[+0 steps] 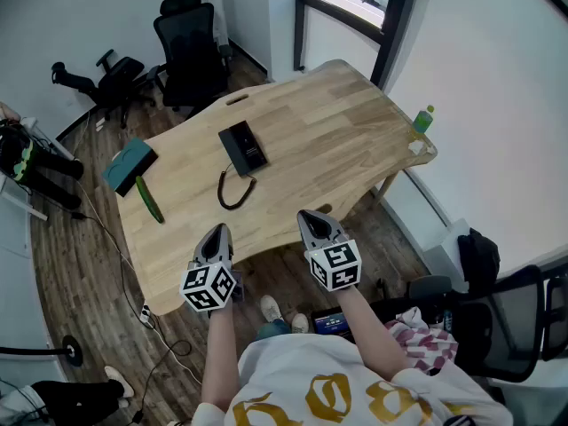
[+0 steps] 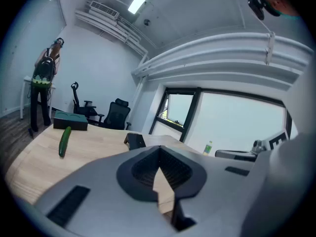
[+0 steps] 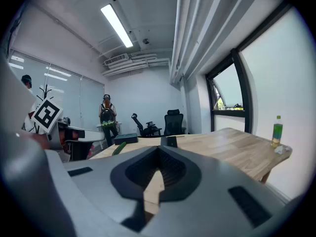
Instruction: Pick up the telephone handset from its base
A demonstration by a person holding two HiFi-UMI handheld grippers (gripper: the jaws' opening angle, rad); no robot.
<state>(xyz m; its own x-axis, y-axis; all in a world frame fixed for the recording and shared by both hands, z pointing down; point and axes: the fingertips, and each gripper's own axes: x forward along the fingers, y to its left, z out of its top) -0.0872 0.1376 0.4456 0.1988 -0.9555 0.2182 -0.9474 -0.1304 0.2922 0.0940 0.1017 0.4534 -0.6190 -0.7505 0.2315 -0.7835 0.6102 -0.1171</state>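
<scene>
A black telephone [image 1: 243,147] lies in the middle of the wooden table [image 1: 328,131], handset on its base, its coiled cord [image 1: 232,193] looping toward me. The telephone [image 2: 134,141] shows small and far in the left gripper view, and the telephone [image 3: 171,141] likewise in the right gripper view. My left gripper [image 1: 218,233] hovers at the table's near edge, jaws shut on nothing. My right gripper [image 1: 311,219] hangs beside it at the same edge, also shut and empty. Both are well short of the phone.
A green cucumber [image 1: 150,199] and a teal box [image 1: 130,166] lie on the table's left part. A green bottle [image 1: 424,119] stands at the right corner. Black office chairs [image 1: 189,47] stand beyond the far side. A person [image 2: 43,73] stands at the far left.
</scene>
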